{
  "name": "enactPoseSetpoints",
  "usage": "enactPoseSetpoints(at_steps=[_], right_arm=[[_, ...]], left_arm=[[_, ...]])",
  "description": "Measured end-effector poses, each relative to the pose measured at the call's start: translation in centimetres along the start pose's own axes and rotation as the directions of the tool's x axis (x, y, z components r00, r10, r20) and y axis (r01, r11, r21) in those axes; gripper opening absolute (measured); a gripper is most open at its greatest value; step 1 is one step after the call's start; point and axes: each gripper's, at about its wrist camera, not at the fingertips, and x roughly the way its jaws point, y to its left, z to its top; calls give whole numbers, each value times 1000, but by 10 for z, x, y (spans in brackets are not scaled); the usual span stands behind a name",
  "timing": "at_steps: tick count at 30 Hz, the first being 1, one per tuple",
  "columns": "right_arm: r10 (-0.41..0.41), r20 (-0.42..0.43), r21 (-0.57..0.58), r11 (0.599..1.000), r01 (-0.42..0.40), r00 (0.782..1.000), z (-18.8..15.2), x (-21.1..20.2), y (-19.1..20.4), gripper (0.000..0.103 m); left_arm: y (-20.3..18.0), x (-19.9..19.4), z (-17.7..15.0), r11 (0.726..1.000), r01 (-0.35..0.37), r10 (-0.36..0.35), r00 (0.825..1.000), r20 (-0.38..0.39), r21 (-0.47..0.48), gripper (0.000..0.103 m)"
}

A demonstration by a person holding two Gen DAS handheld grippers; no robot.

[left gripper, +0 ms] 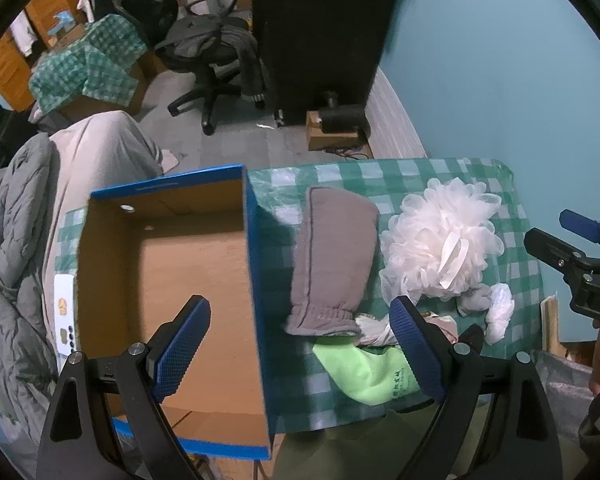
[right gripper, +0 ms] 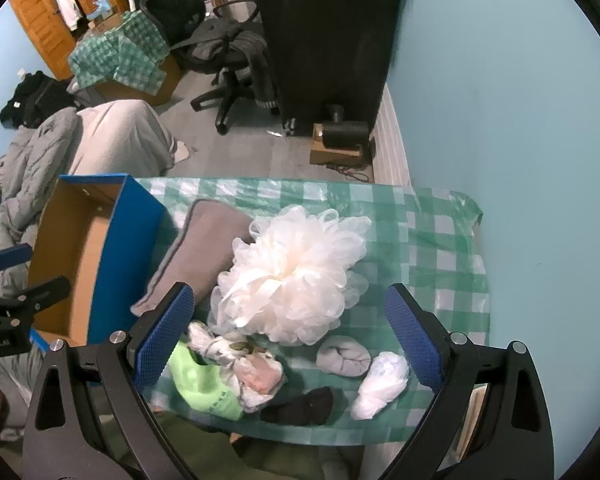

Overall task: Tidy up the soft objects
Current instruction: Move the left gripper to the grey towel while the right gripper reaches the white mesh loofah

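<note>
Both grippers, left (left gripper: 300, 340) and right (right gripper: 292, 336), have jaws apart, and only the right view shows the black socks (right gripper: 300, 406) near the box (right gripper: 112, 256).

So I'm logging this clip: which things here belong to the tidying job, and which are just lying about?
Job:
blue box
grey mitt
white bath pouf
green cloth
grey sock roll
white sock roll
black socks

Lying about:
office chair
grey bedding
wooden cabinet

each hand-held gripper (right gripper: 290, 336) has black arms, silver screws and blue cross-hatched pads (right gripper: 165, 334).
</note>
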Motion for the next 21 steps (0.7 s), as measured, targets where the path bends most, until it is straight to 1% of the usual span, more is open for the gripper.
enactPoseSetpoints(at_steps=[9, 14, 17, 21], right_arm=[[12, -43, 7, 1000, -11, 999, 7, 27, -15, 95], [13, -72, 0, 1000, -13, 997, 12, 45, -20, 95], [4, -92, -5, 1000, -5, 996, 15, 58, -23, 95], [15, -127, 6, 1000, -14, 992, 15, 74, -26, 95]], left_arm=[[-21, 29, 10, 999, 24, -23, 999, -28, 28, 92], [-31, 52, 15, 998, 37, -34, 997, -66, 44, 92], [-36, 62, 17, 998, 41, -37, 996, -81, 48, 92], [-43, 76, 20, 997, 47, -42, 995, -94, 53, 92]])
